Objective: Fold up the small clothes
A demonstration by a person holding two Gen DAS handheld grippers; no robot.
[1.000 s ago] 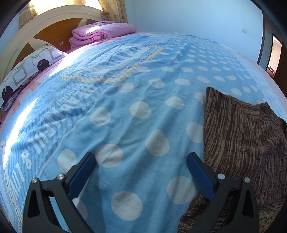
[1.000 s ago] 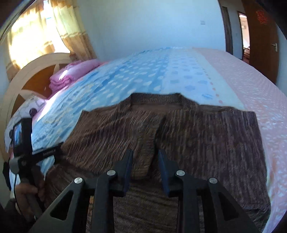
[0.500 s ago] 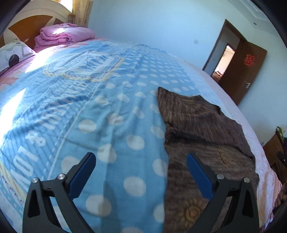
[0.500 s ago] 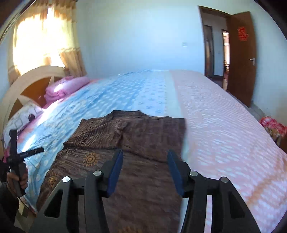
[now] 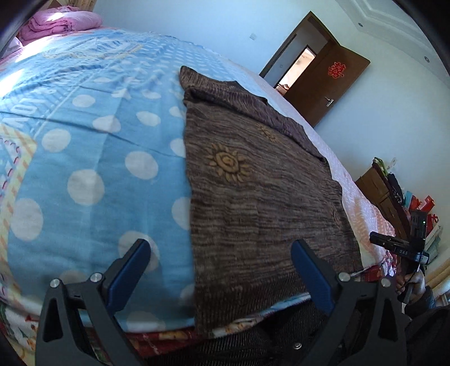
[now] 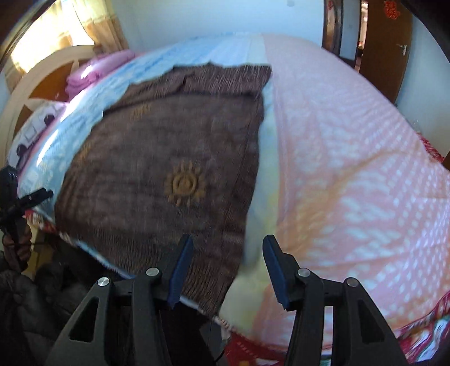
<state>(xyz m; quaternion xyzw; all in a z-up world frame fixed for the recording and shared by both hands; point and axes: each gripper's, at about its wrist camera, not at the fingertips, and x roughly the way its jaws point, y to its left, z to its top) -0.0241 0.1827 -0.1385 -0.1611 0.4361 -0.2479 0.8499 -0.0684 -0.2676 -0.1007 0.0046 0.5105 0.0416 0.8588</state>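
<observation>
At the upper left of the left wrist view, a pink folded blanket (image 5: 60, 22) sits at the head of the bed (image 5: 84, 174), whose blue cover with white dots fills the left half of the frame. Right of centre lies the brown sweater (image 5: 253, 180), spread flat on the bed with its sleeves folded in near the far end and a yellow sun pattern on its back. Its near hem reaches the bed's edge at the bottom of the frame. The left gripper (image 5: 220, 270) hangs above that edge with its blue fingers (image 5: 129, 270) spread wide and nothing between them. At the upper right stands an open brown door (image 5: 329, 84); at the lower right the right gripper (image 5: 405, 247) shows in a hand.

Along the left edge of the right wrist view, the left gripper (image 6: 31, 197) appears small and dark. The sweater (image 6: 168, 157) takes the centre, blurred, lying where the blue cover meets the pink one (image 6: 351, 169). At the bottom, the right gripper (image 6: 227, 270) hangs over the sweater's near right corner, its fingers (image 6: 181, 267) parted and holding nothing.
</observation>
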